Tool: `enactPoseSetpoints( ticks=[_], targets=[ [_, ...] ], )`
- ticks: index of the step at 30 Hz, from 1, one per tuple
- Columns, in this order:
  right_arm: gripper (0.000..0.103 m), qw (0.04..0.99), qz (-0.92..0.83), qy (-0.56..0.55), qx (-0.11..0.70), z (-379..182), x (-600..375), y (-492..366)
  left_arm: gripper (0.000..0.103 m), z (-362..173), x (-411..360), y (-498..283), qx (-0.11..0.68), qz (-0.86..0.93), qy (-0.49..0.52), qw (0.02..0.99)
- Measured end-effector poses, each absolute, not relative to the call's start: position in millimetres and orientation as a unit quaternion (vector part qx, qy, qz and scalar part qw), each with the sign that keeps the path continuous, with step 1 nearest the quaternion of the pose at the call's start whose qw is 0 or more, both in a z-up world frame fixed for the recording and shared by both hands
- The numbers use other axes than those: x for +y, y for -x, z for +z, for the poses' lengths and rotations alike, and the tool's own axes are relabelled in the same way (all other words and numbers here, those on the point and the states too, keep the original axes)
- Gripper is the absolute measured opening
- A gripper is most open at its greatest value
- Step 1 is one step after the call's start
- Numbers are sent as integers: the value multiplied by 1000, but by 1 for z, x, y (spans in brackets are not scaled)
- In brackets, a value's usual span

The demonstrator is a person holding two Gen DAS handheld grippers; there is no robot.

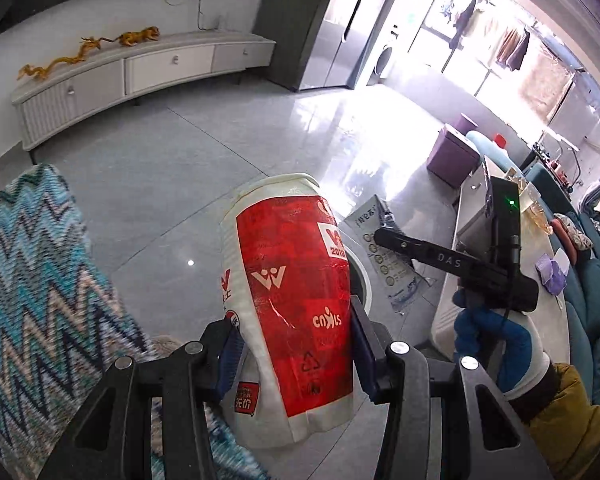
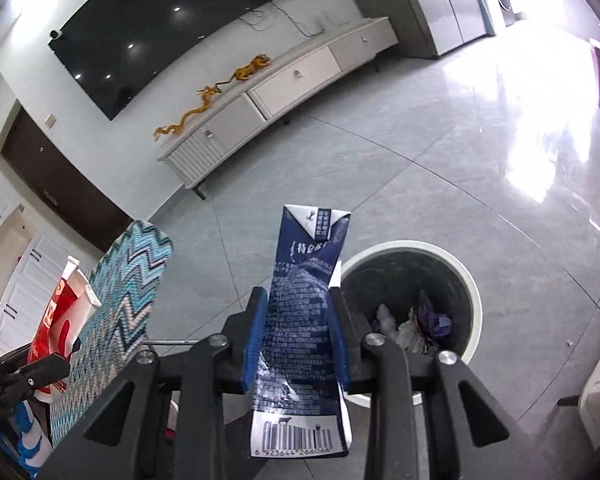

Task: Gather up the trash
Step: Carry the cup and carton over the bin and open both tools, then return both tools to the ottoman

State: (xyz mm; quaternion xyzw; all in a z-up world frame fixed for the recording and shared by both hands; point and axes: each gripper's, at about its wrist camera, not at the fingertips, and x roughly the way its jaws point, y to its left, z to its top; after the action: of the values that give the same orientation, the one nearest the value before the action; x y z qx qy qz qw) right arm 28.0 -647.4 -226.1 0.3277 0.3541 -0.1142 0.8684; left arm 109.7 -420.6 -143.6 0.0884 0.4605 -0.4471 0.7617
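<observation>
A crumpled red and white paper cup (image 1: 292,292) stands upright between the blue pads of my left gripper (image 1: 292,320), which is shut on it. Behind the cup a sliver of the white trash bin rim (image 1: 362,276) shows. My right gripper (image 2: 298,296) is shut on a flattened dark blue milk carton (image 2: 300,320). Just right of the carton and below it on the floor sits the round trash bin (image 2: 474,300), with crumpled white and purple trash inside. The left wrist view shows the right gripper (image 1: 380,236) with the carton (image 1: 384,260), held by a gloved hand (image 1: 496,344). The cup (image 2: 56,312) appears again at the right wrist view's left edge.
A blue zigzag-patterned fabric seat (image 1: 32,280) is close on the left. A white TV cabinet (image 2: 284,84) runs along the far wall across grey floor tiles. A white table (image 1: 464,216), a purple stool (image 1: 452,152) and a teal sofa (image 1: 596,280) lie to the right.
</observation>
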Motion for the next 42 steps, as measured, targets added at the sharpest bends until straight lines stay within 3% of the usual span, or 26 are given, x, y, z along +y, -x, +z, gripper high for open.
enactPoseSetpoints(
  ticks=[14, 16, 19, 30, 42],
  targets=[
    [32, 819, -164, -373, 403, -339, -705, -50, 49, -234, -526, -144, 535, -451, -72, 710],
    [34, 817, -170, -377, 401, -343, -707, -48, 57, -243, -532, -146, 545, -450, -64, 704],
    [34, 819, -177, -379, 394, -341, -709, -39, 61, -247, -533, -146, 547, -450, -54, 704],
    [34, 850, -199, -333, 357, -285, -687, -3, 60, -206, -506, -126, 504, -453, -50, 733],
    [34, 905, -151, -232, 323, -178, -594, 12, 60, -126, -397, -74, 417, -434, -80, 795]
  ],
)
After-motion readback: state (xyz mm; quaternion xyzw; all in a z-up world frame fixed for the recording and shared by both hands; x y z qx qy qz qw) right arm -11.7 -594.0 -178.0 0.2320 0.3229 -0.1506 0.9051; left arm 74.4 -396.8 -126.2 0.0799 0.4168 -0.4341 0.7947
